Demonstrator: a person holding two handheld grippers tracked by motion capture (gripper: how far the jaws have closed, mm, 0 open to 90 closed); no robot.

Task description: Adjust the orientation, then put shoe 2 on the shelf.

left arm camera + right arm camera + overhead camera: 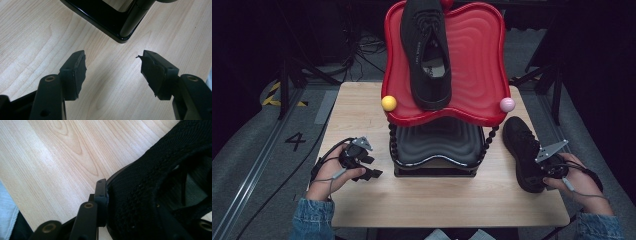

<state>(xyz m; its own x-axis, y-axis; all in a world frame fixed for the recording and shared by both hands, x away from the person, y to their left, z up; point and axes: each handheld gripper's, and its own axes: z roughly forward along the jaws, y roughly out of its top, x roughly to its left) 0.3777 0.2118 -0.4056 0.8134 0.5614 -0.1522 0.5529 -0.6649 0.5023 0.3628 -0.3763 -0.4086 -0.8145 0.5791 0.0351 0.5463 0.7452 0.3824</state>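
- Left gripper: fingers spread wide, nothing between them, bare worktop under the gap. Torn dark padding on both inner faces.
- Just ahead of the left fingers: a glossy black corner of the rack base with one post rising from it; the rest is cut off at the top edge of the left gripper view.
- Right gripper: fingers closed on the heel wall of a shoe. One finger lies flat against the outside of the black knit; the other is inside the shoe opening and hard to make out.
- In the high view the left gripper sits low over the worktop, left of the rack; the held shoe rests on the worktop right of the rack, toe pointing away, with the right gripper at its heel.
- Rack: red wavy tray on top, black tray beneath it, beaded black posts at the corners. A yellow ball and a pink ball sit at the red tray's front corners.
- Red tray holds a second shoe, black, lying lengthwise, heel toward the front edge. Black tray looks empty, though much of it is shaded by the red one.
- Writing: pale lettering along the second shoe's side and on its insole, too small to read. A "4" is marked on the floor, left of the worktop.
- Denim sleeves cut off at the bottom edge.
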